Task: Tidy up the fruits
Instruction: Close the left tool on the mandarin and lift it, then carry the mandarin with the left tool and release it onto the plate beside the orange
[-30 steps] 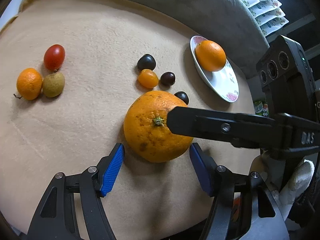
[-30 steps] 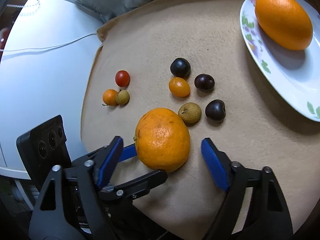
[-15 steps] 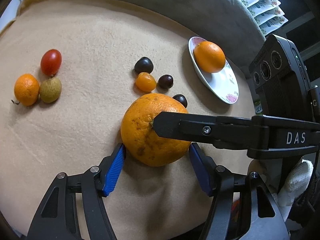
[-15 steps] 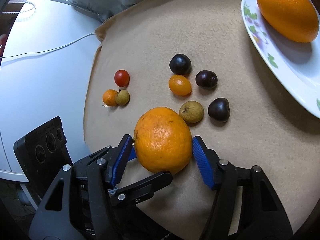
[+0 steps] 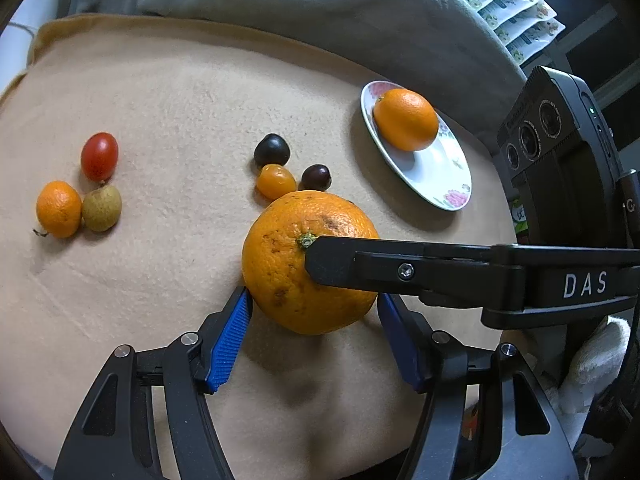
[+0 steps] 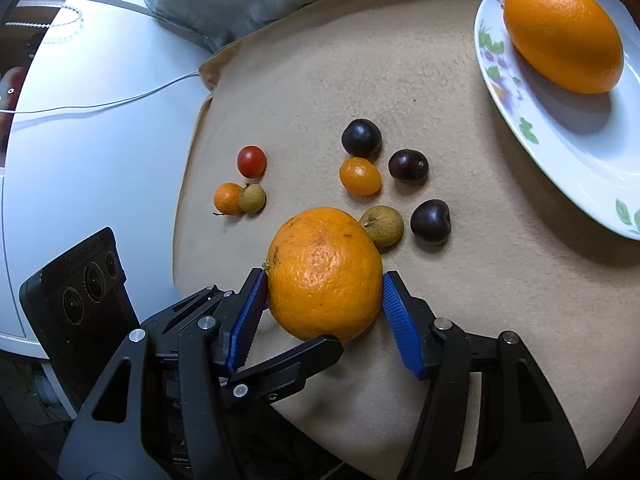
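A large orange (image 5: 296,264) (image 6: 324,274) lies on the beige cloth (image 5: 168,92). My right gripper (image 6: 323,300) is shut on it, a blue pad touching each side. My left gripper (image 5: 314,316) also stands around the orange, its blue pads at both flanks; I cannot tell whether they press. The right gripper's black finger (image 5: 420,270) crosses the orange in the left wrist view. A second orange (image 5: 405,119) (image 6: 562,34) lies on a white floral plate (image 5: 440,172) (image 6: 560,148) at the far right.
Small fruits lie beyond the orange: dark cherries (image 6: 361,138) (image 6: 409,165) (image 6: 430,222), a kumquat (image 6: 360,176), a longan (image 6: 382,226). A red tomato (image 5: 99,156), small orange (image 5: 58,209) and longan (image 5: 101,208) sit at left. A grey cushion (image 5: 280,0) borders the back.
Both grippers have moved in around the large orange and narrowed. The right gripper's pads went from wide apart to touching the orange's sides.
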Demonstrator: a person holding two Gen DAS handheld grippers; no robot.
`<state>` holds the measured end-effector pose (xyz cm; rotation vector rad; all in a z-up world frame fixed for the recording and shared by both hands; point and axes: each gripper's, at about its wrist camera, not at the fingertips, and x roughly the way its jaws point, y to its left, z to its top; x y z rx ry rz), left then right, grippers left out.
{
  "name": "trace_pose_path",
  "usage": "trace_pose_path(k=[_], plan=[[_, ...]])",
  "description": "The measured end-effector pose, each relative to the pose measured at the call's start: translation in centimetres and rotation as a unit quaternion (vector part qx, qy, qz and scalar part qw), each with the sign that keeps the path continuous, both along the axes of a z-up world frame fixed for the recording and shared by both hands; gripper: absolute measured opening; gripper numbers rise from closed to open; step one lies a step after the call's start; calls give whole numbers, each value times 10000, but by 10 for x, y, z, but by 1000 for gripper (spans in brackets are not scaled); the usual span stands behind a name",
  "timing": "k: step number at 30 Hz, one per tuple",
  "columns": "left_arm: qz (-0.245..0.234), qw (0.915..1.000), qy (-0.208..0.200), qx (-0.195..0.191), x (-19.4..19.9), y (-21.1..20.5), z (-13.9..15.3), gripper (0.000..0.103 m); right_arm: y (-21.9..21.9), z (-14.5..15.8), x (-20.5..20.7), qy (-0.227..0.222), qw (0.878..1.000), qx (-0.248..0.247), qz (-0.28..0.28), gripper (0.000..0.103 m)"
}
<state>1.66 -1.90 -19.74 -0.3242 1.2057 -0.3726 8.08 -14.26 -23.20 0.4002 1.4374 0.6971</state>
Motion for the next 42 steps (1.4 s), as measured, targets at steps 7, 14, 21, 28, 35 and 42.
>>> trace_pose_path(k=[7,14,21,28,35,42], plan=[[-58,9999,-110,5,3,-6,10,65,-6,12,2,-132,9999,-18,-24,62],[-244,9995,-206,-13,13,-24,16,65,-30,24,6,-240,9994,-23,-229,62],[-488,9984,-262,-61,21,-47,20,65,-59,34,8,-297,9984,-62,-472,62],[-784,9964,-291,-123,33,-75,26,65,-94,42,9,-335,9963,-113,-778,62],[-1037,9940,-254,-225,46,-108,26,65,-133,45,14,-308,9933,-210,-1090,62],[-1260,9914,-230,-282,62,-140,23,65,-163,43,25,-278,9906,-276,-1309,62]])
